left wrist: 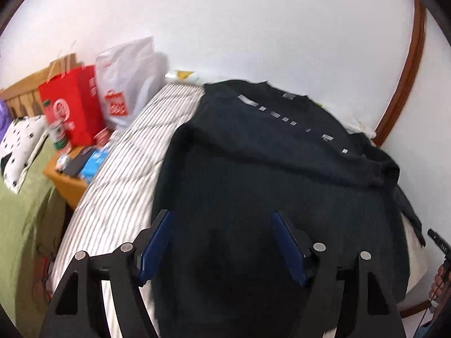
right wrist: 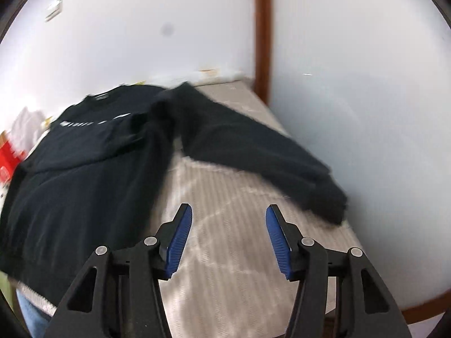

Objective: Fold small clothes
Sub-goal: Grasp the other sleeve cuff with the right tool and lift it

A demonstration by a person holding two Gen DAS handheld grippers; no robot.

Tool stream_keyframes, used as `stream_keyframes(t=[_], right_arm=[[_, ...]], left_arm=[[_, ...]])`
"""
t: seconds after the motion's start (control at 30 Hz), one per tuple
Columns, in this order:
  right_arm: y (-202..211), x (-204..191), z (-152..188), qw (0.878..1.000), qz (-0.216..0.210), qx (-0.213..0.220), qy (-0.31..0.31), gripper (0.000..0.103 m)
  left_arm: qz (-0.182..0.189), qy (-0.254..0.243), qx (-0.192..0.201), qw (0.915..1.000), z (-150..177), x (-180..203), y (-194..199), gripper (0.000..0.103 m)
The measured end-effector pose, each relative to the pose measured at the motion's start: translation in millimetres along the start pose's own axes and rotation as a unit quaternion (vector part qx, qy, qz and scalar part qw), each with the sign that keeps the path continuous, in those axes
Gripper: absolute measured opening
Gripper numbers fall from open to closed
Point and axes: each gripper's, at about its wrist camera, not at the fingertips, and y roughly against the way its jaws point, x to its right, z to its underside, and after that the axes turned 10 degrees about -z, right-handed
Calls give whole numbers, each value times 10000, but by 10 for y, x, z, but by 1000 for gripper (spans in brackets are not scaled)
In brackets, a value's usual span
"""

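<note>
A black sweatshirt (left wrist: 267, 169) with pale lettering across the chest lies flat on a striped mattress (left wrist: 118, 174). In the left wrist view its left sleeve is folded across the body. My left gripper (left wrist: 221, 217) hangs over the lower body of the sweatshirt, jaws open, nothing between the blue pads. In the right wrist view the sweatshirt (right wrist: 84, 174) fills the left side and its right sleeve (right wrist: 253, 152) stretches out toward the wall. My right gripper (right wrist: 229, 209) is open above bare mattress (right wrist: 225, 253), just short of the sleeve's cuff (right wrist: 329, 205).
White walls close the far and right sides, with a brown wooden post (right wrist: 263, 33) in the corner. A red paper bag (left wrist: 72, 104) and a white plastic bag (left wrist: 126, 81) stand on a small wooden table (left wrist: 70, 177) left of the mattress. A green-covered bed (left wrist: 22, 211) lies further left.
</note>
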Motion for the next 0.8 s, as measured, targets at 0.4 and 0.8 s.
stream_keyframes(t=[0.4,0.8], right_arm=[[-525,903,-33,9962,614,-345,-516,62],[-1022,932,-192,9940,876,-579,-301,42]], left_arm=[[383,-219,-118,9990,-410,802,-543,71],[328,-329,-426,9980,-424,1020,-853,71]])
